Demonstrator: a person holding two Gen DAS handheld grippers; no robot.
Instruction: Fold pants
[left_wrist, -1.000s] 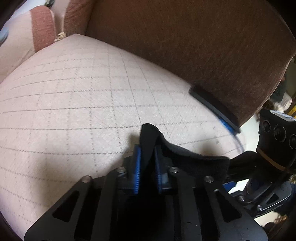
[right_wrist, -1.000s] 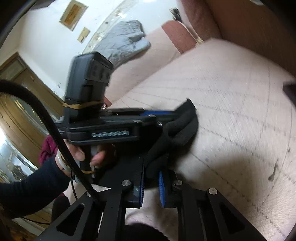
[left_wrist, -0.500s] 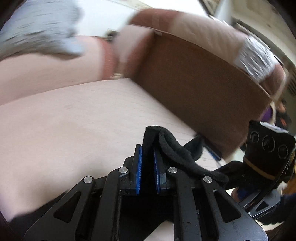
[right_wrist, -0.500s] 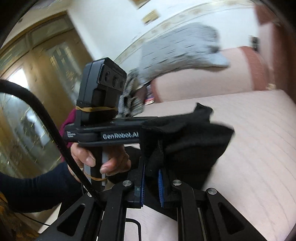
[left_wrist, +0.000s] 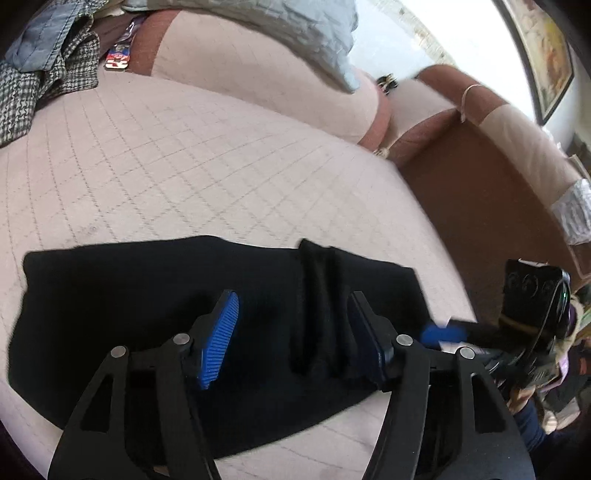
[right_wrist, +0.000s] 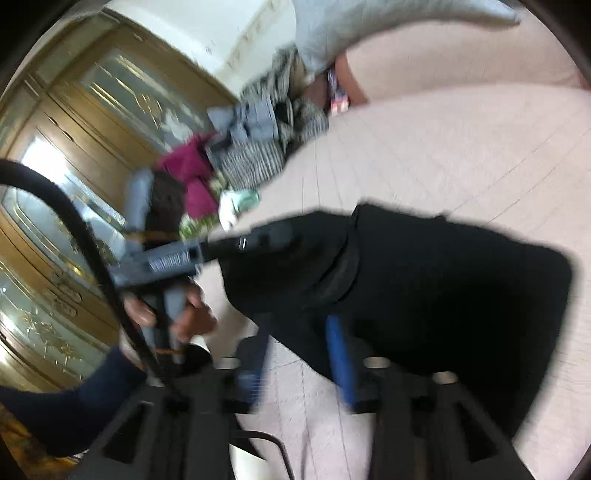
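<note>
The black pants (left_wrist: 155, 295) lie folded flat on the pink quilted sofa seat (left_wrist: 166, 166); a raised ridge of cloth (left_wrist: 317, 306) runs between my left fingers. My left gripper (left_wrist: 291, 332) is open just above the pants and holds nothing. In the right wrist view the pants (right_wrist: 461, 288) spread across the seat, blurred. My right gripper (right_wrist: 301, 354) is open at their near edge, its blue pads apart. The other gripper (right_wrist: 207, 254) reaches in from the left, held by a hand.
A heap of clothes (left_wrist: 40, 70) lies at the sofa's far left end, also in the right wrist view (right_wrist: 243, 147). A grey quilt (left_wrist: 288, 33) hangs over the backrest. The brown armrest (left_wrist: 491, 192) rises on the right. A wooden cabinet (right_wrist: 55, 177) stands beyond.
Both grippers were shut on the black cloth, carrying it over the seat. Now both have opened and the pants lie laid down on the seat.
</note>
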